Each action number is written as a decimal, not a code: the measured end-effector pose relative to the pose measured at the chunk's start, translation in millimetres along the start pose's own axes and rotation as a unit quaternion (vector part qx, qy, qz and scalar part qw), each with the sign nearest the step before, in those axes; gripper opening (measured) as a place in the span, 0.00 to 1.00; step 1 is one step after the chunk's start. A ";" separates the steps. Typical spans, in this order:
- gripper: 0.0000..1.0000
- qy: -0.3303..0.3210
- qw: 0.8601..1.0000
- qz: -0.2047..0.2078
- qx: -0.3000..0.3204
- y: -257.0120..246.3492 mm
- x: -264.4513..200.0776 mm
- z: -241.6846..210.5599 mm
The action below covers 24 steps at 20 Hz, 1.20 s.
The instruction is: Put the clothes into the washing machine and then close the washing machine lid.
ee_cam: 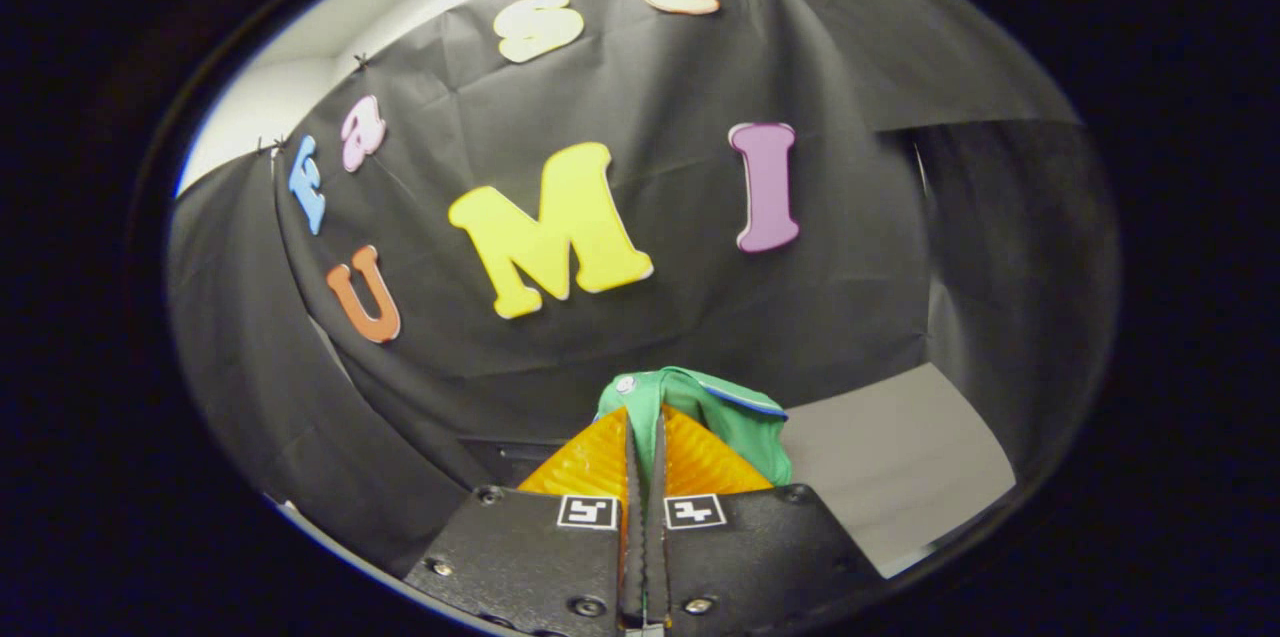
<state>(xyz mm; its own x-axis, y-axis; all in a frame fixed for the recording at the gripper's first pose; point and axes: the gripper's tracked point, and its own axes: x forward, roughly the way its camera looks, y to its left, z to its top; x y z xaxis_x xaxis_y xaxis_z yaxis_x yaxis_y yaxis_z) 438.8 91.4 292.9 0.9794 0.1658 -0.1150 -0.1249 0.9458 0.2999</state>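
My gripper (645, 417) points forward, level, with its two fingers drawn almost together, only a thin slit between them. Both fingers (590, 462) pinch a fold of the green garment (740, 417), which bunches over my fingertips and hangs off their right side.

One green garment (735, 417), pinched between the two closed fingers (590, 462) of one pair of tongs (645, 422); one grey surface (900, 457) lies beyond them
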 end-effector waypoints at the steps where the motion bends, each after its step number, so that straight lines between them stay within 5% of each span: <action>1: 0.04 -0.011 1.000 0.007 -0.009 16.1 -0.8 6.7; 11: 0.04 -0.038 0.995 0.075 -0.046 145.4 4.9 19.9; 24: 0.04 0.048 0.992 0.105 -0.046 222.1 88.4 -99.9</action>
<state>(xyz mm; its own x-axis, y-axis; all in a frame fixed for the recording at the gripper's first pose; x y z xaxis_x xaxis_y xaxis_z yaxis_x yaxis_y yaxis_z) 481.8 344.1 254.7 0.9109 0.3841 -0.1506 -0.3434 0.9083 0.2390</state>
